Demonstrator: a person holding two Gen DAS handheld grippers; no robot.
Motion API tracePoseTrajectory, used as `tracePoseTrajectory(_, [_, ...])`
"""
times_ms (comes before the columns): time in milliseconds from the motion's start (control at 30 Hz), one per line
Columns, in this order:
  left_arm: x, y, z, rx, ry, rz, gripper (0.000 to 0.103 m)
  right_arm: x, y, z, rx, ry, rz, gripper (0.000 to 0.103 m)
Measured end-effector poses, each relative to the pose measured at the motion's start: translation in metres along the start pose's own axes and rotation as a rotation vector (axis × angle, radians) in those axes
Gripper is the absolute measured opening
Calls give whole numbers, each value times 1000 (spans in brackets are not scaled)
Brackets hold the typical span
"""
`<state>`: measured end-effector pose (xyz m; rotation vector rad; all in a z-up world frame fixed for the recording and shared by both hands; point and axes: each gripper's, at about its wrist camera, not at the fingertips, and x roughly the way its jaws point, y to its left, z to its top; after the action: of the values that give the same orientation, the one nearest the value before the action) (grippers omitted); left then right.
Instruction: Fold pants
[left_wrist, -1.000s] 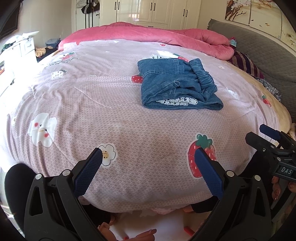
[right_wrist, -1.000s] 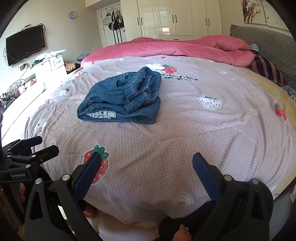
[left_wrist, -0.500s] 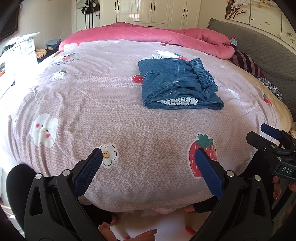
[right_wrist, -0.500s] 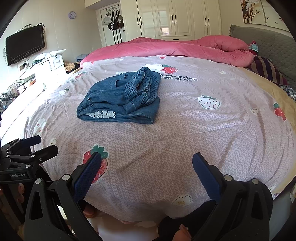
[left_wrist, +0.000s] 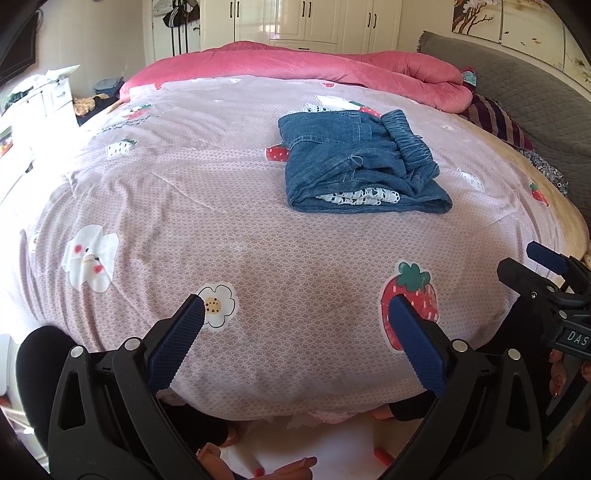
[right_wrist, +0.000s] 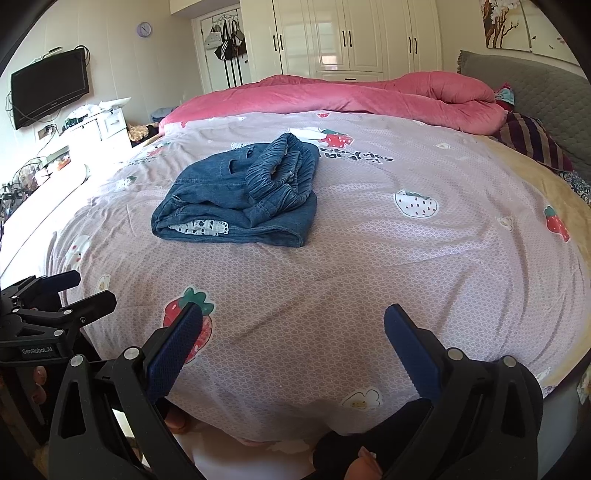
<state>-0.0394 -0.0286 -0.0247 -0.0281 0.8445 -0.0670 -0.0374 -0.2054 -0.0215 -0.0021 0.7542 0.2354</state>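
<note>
Both hand-held grippers, left gripper (left_wrist: 295, 332) and right gripper (right_wrist: 293, 332), gape empty at the near edge of the pink patterned bedsheet (left_wrist: 184, 206). Far off lie the blue denim pants (left_wrist: 354, 162), folded compactly (seemingly finished); tidying could follow.

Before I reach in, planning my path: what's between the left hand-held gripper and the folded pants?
Only bare printed bedsheet separates left hand-held gripper from pants, per left wrist view.

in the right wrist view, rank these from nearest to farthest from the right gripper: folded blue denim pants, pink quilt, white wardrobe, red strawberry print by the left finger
1. Red strawberry print, beside the right gripper, at its left finger.
2. Folded blue denim pants, mid-bed, left of centre.
3. Pink quilt, along the bed's far edge.
4. White wardrobe, against the back wall.
</note>
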Motion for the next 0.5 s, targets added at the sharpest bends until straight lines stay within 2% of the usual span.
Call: tracePoseTrajectory(500, [5,5,2,-14,22,22,93,8,-6,1,-1,10,-18,98])
